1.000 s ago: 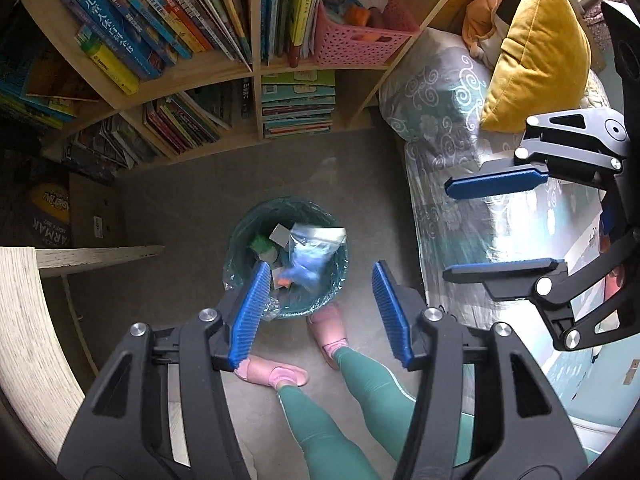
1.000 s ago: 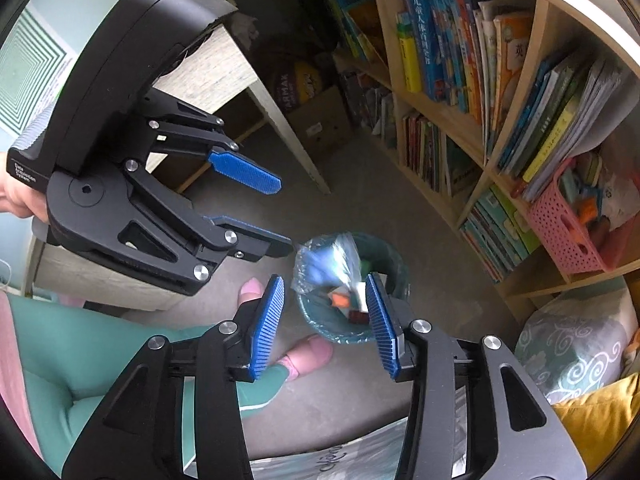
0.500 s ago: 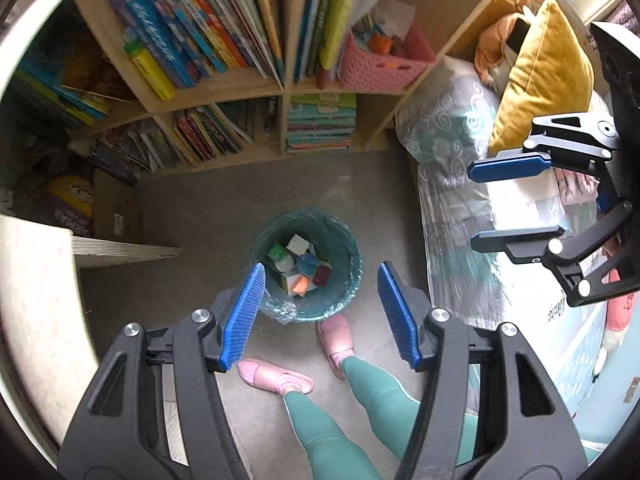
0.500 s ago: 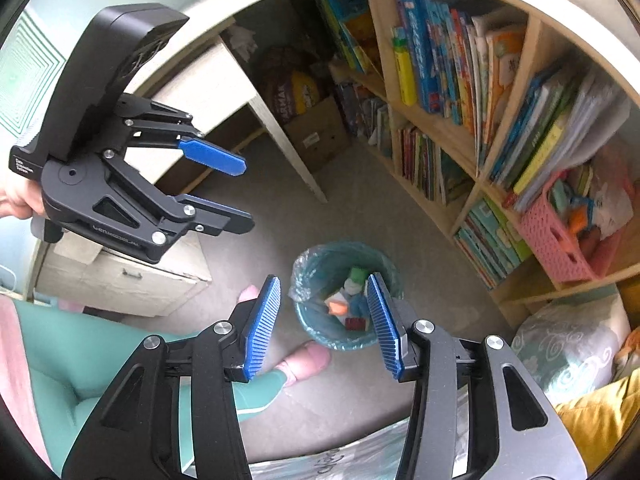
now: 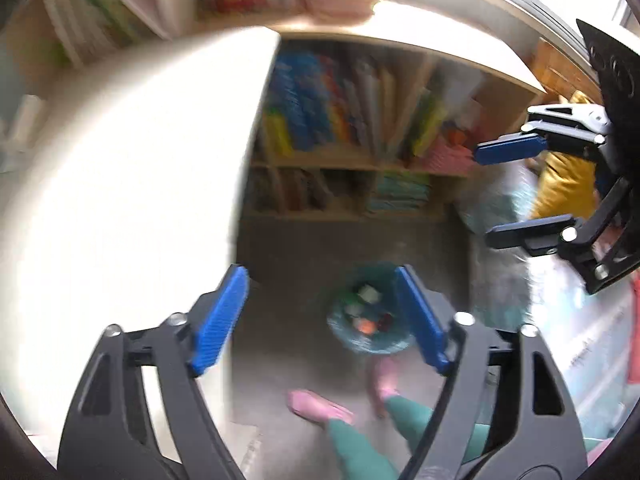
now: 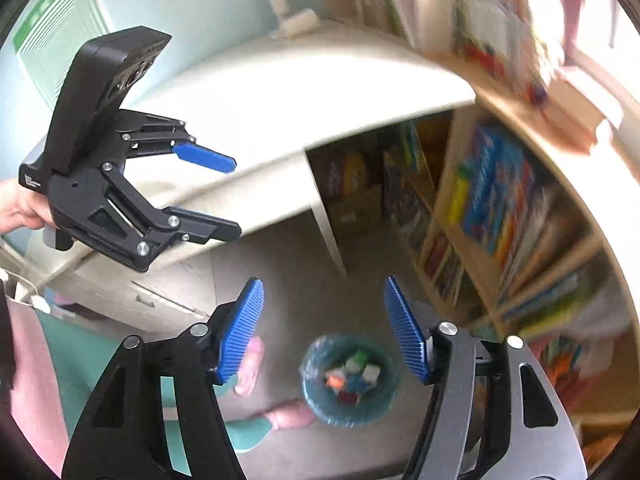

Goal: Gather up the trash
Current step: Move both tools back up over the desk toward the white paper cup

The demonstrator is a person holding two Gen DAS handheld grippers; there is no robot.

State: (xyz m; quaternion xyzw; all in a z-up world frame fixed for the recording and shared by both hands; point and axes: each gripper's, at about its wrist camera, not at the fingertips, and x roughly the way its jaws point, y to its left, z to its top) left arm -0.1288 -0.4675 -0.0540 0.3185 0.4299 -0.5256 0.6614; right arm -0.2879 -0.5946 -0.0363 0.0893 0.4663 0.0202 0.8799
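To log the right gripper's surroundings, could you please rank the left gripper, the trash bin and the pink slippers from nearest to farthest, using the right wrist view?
1. left gripper, upper left, raised.
2-3. trash bin and pink slippers, both on the floor: too close to call.

Crinkly plastic bin liner (image 6: pixel 316 364), ribbed jaws

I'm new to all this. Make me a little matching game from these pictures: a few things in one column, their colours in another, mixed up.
Things:
1. trash bin
2. slippers
3. cushion
4. pads on the right tongs

Colours:
a. blue
b. yellow
c. teal
d. pink

Pairs: 1-c, 2-d, 3-b, 4-a
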